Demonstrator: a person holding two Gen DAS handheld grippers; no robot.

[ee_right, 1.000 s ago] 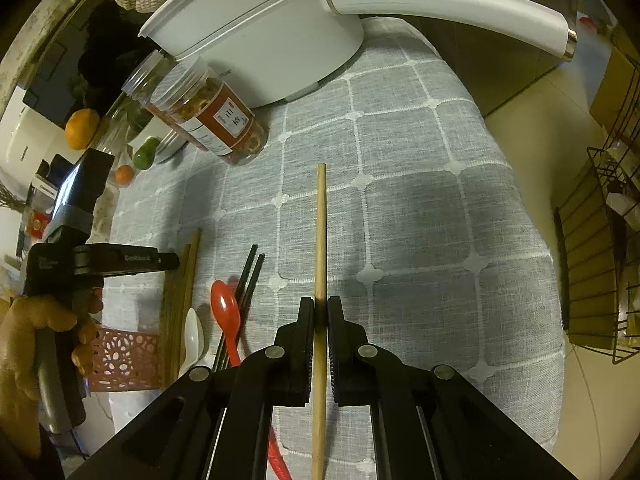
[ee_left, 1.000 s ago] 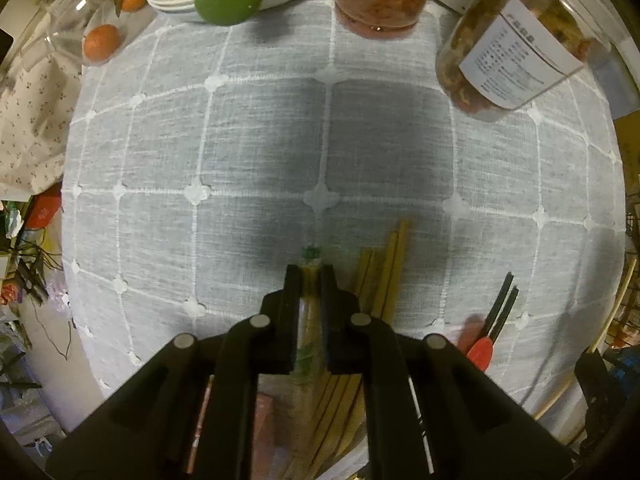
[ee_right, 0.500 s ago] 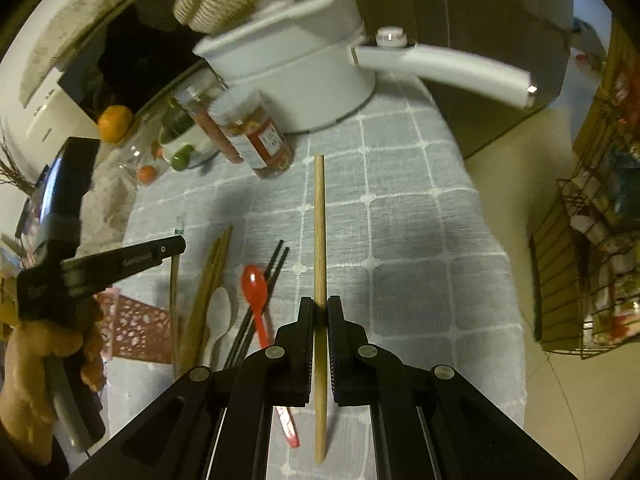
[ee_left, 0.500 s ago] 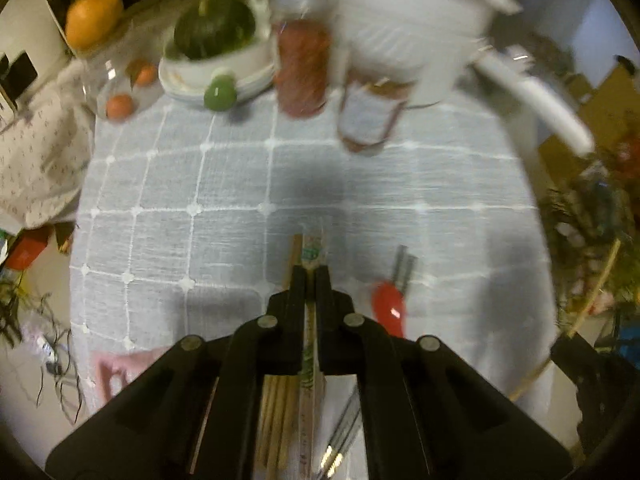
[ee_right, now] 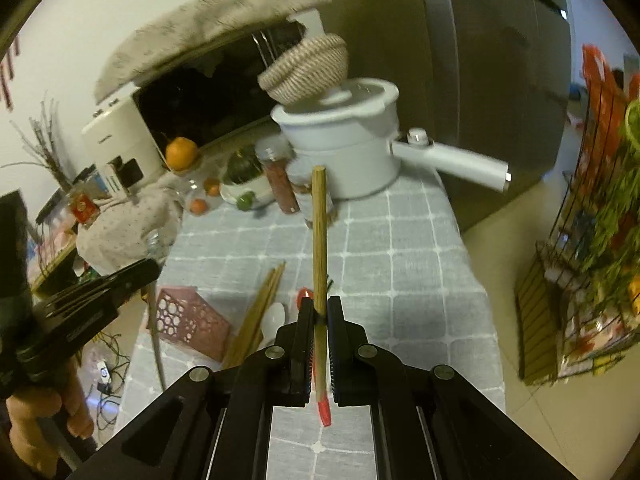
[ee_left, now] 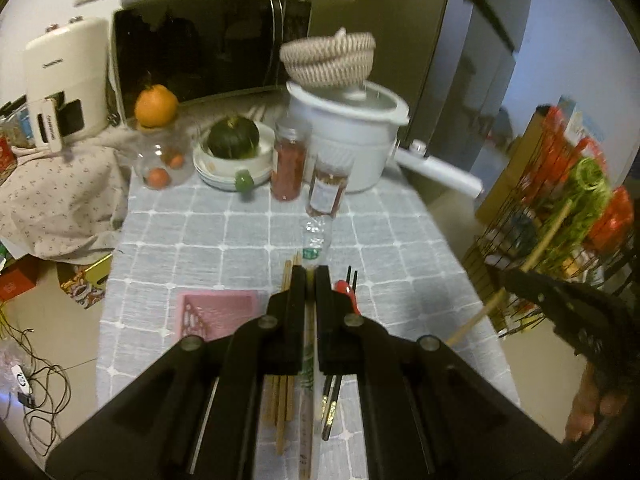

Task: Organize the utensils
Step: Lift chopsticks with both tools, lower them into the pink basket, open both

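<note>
My left gripper (ee_left: pixel 308 276) is shut on a wrapped chopstick pack (ee_left: pixel 314 236), whose clear sleeve with green print sticks out past the tips. It hangs above the grey checked tablecloth (ee_left: pixel 240 232). My right gripper (ee_right: pixel 319 306) is shut on a single wooden chopstick (ee_right: pixel 319 236), held high and pointing away. Below on the cloth lie a bundle of wooden chopsticks (ee_right: pixel 256 312), a white spoon (ee_right: pixel 275 316), a red spoon (ee_left: pixel 346 290) and black chopsticks (ee_left: pixel 332 396). A pink perforated basket (ee_left: pixel 216 312) sits at the left of them.
At the back of the table stand a white pot with a long handle (ee_left: pixel 352 148), two jars (ee_left: pixel 326 188), stacked plates with a green squash (ee_left: pixel 234 138) and a microwave (ee_left: pixel 208 44). A wire rack (ee_right: pixel 592 240) of goods stands right of the table.
Both grippers have risen and drawn back from the cloth, each carrying its stick. The views now take in the whole table and the back wall.
</note>
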